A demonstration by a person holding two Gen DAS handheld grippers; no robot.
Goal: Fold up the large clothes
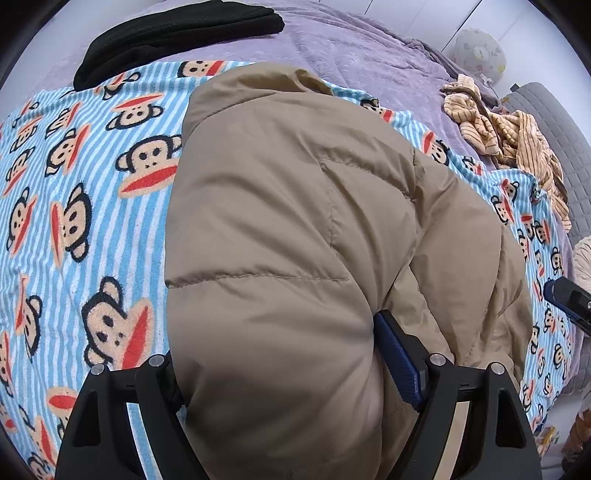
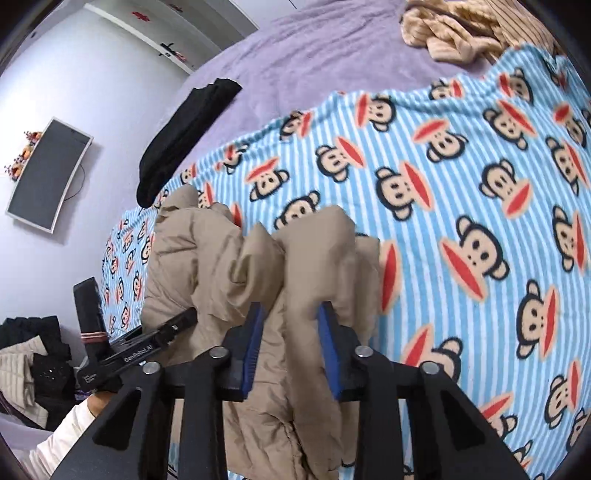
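Observation:
A tan puffer jacket (image 1: 288, 236) lies bunched on a blue striped monkey-print blanket (image 1: 74, 206) on the bed. My left gripper (image 1: 280, 369) is closed around a thick fold of the jacket; only its right blue pad (image 1: 399, 362) shows, the left one is hidden by fabric. In the right wrist view my right gripper (image 2: 290, 332) is shut on a bunched edge of the jacket (image 2: 221, 266), with blue pads (image 2: 255, 339) on both sides of the fabric. The left gripper's body (image 2: 147, 347) shows at the lower left there.
A folded black garment (image 1: 177, 33) lies at the blanket's far edge on the purple bedspread (image 1: 369, 55). A crumpled tan striped garment (image 1: 517, 133) lies at the right. A wall screen (image 2: 48, 173) and a clothes pile (image 2: 29, 365) are at the left.

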